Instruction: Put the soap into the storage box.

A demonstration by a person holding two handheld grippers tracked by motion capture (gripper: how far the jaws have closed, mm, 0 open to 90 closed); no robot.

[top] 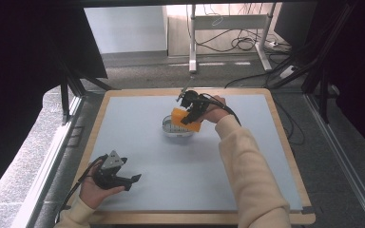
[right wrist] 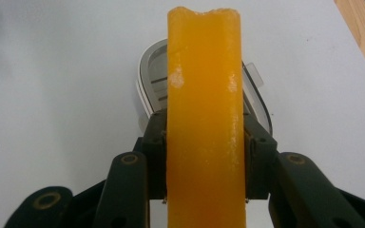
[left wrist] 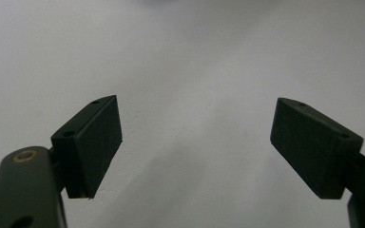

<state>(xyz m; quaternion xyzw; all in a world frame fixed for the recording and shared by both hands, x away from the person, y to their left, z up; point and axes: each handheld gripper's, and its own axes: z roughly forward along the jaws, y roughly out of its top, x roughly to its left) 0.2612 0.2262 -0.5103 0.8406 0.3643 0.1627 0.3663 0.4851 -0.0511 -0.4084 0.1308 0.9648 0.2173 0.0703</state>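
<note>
Lab or test room, wood-edged counter (top: 123,97) boxed in by black curtains (top: 24,71), cables (top: 237,45) trailing over grey carpet, metal desk legs (top: 192,47) behind

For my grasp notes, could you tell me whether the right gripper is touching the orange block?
Touching. The right gripper view shows the right gripper with both pads pressed flat against the orange block.
</note>
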